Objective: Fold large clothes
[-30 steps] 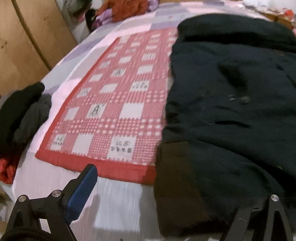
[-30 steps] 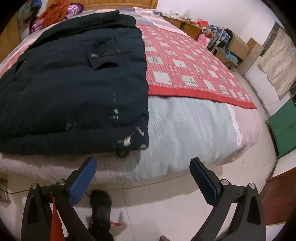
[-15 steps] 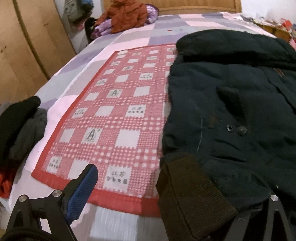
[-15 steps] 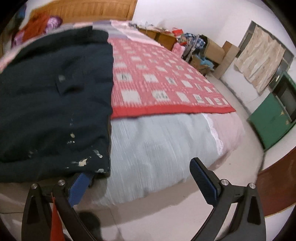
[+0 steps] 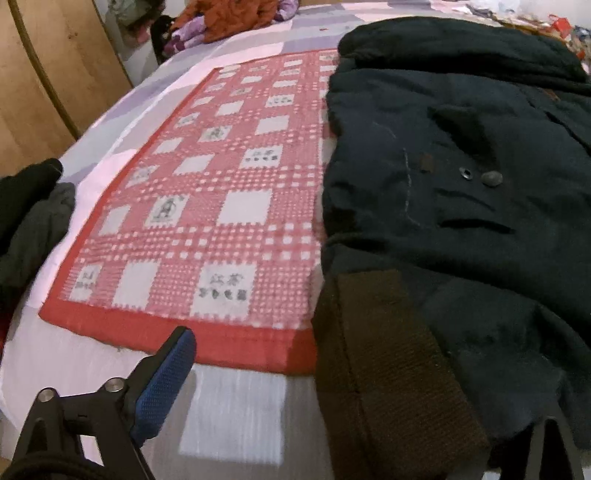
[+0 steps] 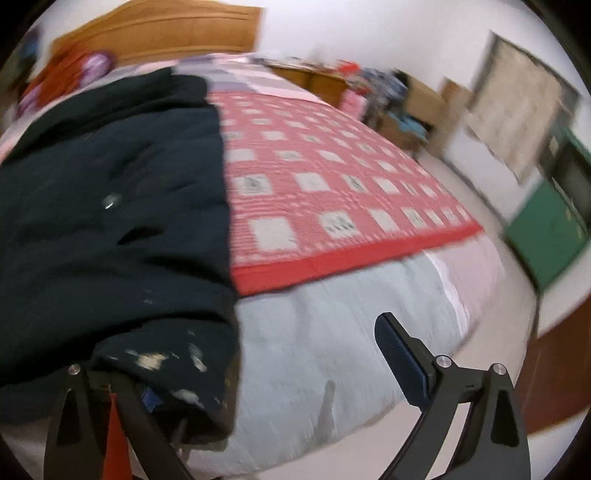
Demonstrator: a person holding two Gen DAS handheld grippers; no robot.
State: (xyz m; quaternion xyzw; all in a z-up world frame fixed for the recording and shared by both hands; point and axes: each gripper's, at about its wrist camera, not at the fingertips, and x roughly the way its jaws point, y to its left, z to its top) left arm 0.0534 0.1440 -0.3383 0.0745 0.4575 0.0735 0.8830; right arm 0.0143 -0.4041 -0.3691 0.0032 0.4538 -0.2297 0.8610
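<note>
Left wrist: coat (image 5: 461, 206) cuff (image 5: 388, 369) between closing left gripper's (image 5: 354, 398) jaws.

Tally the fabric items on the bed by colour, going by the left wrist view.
Dark navy: 1, the coat
Red and white check: 1, the blanket
Black or grey: 1 clothes heap
Orange and purple: 1 clothes heap
Total: 4

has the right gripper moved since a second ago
Yes. The right gripper has come in over the bed's near edge; its left finger now sits under the dark coat's hem, not clear of it.
</note>
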